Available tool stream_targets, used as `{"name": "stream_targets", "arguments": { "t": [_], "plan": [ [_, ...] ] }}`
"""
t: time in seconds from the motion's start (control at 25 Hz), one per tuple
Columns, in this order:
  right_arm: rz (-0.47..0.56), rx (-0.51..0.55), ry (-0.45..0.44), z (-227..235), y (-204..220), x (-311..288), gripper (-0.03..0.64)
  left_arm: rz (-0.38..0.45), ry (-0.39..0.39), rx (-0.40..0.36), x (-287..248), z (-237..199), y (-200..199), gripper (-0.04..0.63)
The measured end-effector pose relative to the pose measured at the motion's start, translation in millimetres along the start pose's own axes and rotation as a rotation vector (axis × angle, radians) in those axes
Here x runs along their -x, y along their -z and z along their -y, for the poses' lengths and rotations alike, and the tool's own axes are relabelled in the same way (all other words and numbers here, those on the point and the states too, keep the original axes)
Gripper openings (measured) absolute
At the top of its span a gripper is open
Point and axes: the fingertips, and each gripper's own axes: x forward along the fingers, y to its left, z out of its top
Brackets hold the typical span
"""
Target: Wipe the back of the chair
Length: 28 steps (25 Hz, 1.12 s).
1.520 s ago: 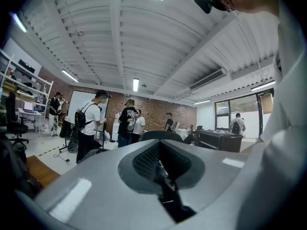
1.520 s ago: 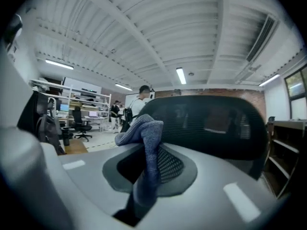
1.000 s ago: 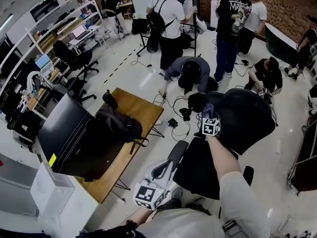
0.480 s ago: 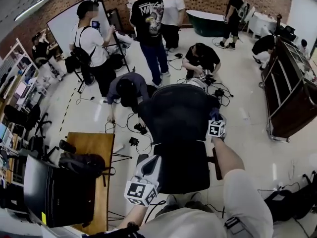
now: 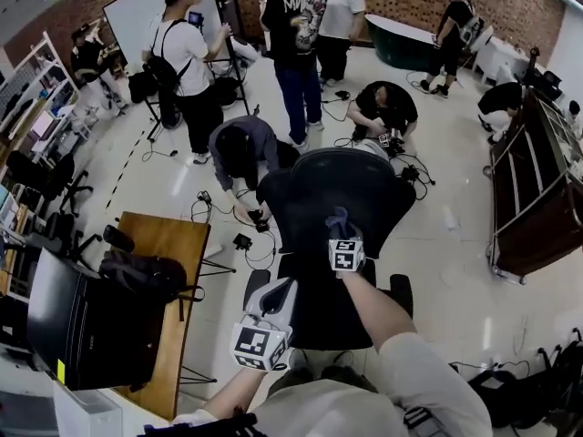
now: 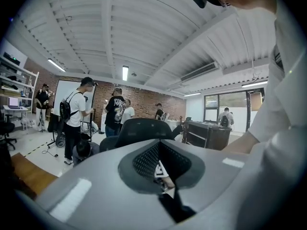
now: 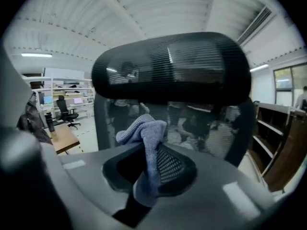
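Pinching a soft, limp blue cloth (image 7: pixel 144 138) in the right gripper (image 7: pixel 147 174), close up at the chair's springy mesh back (image 7: pixel 192 75). Keeping the left gripper (image 6: pixel 162 170) closed and empty. Best grasped at a bunched fold.

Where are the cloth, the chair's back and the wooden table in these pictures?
cloth (image 7: pixel 146 133): right gripper view, on the bunched fold at its top.
chair back (image 5: pixel 310 198): head view, on the dark mesh of the backrest.
wooden table (image 5: pixel 173 235): head view, on the bare top at its far end.
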Motion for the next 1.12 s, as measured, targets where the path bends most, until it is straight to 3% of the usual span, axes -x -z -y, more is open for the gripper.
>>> {"name": "stream_targets", "arguments": {
  "t": [0.16,0.28,0.4,0.6,0.92,1.0,1.12],
  "plan": [
    [-0.062,0.039,-0.139,-118,7,-43,0.051,-0.01,-0.077,0.003,3,-19,-2,0.055],
    [-0.082,0.061,-0.196,-147,1,-76,0.051,-0.043,-0.124,0.015,-8,-32,2,0.055],
    [-0.099,0.067,-0.23,-145,2,-97,0.051,-0.072,-0.158,0.025,-15,-39,8,0.055],
    [-0.095,0.032,-0.133,-67,-8,-99,0.051,-0.06,-0.154,0.031,-21,-48,9,0.055],
    [-0.179,-0.077,0.241,197,44,-3,0.051,-0.015,0.068,0.058,-60,-15,3,0.055],
    [-0.172,-0.074,0.265,229,50,17,0.051,-0.013,0.106,0.065,-63,-4,8,0.055],
    [-0.141,-0.062,0.233,237,33,23,0.051,-0.019,0.126,0.073,-73,4,0,0.055]
  ]
}}
